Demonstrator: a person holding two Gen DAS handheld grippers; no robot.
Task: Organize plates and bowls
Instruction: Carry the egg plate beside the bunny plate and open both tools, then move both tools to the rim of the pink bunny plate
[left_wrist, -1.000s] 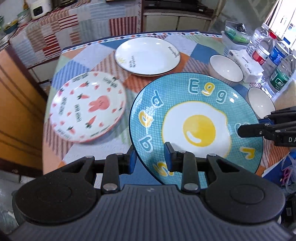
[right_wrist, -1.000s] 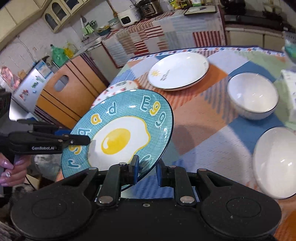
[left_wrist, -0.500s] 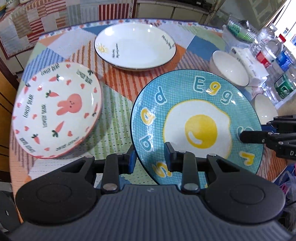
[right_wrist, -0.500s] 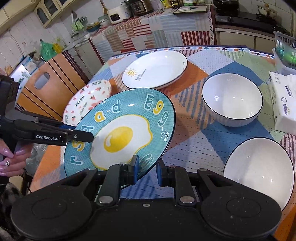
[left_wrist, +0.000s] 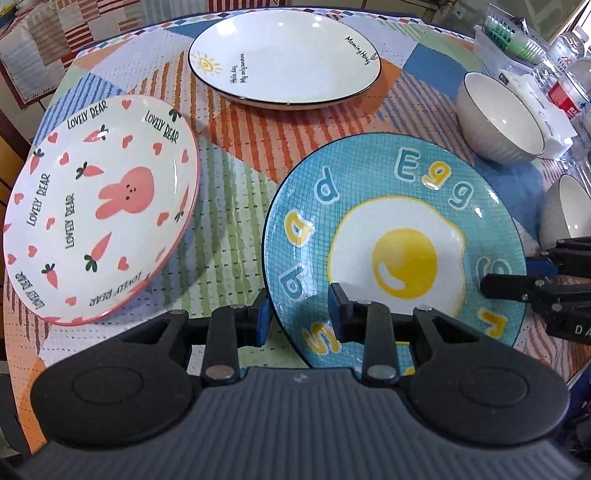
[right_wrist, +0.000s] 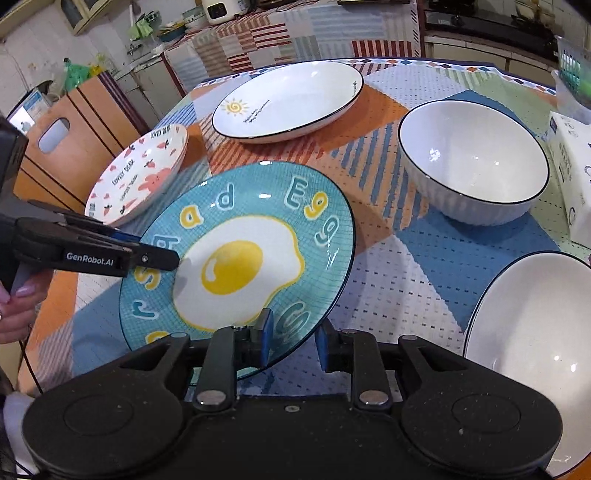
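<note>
Clamping opposite rims, left gripper (left_wrist: 300, 314) and right gripper (right_wrist: 293, 340) apparently hide egg plate (left_wrist: 391, 236) lettering.

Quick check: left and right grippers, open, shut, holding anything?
Left gripper: shut on the egg plate, clamping its near rim.
Right gripper: shut on the same egg plate, at the opposite rim.

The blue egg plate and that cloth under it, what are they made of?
Egg plate: likely glazed ceramic, since it is glossy with bright glints and a thin dark rim. Tablecloth: looks like soft, matte woven or waffle-textured fabric with a dimpled weave and printed patches.
</note>
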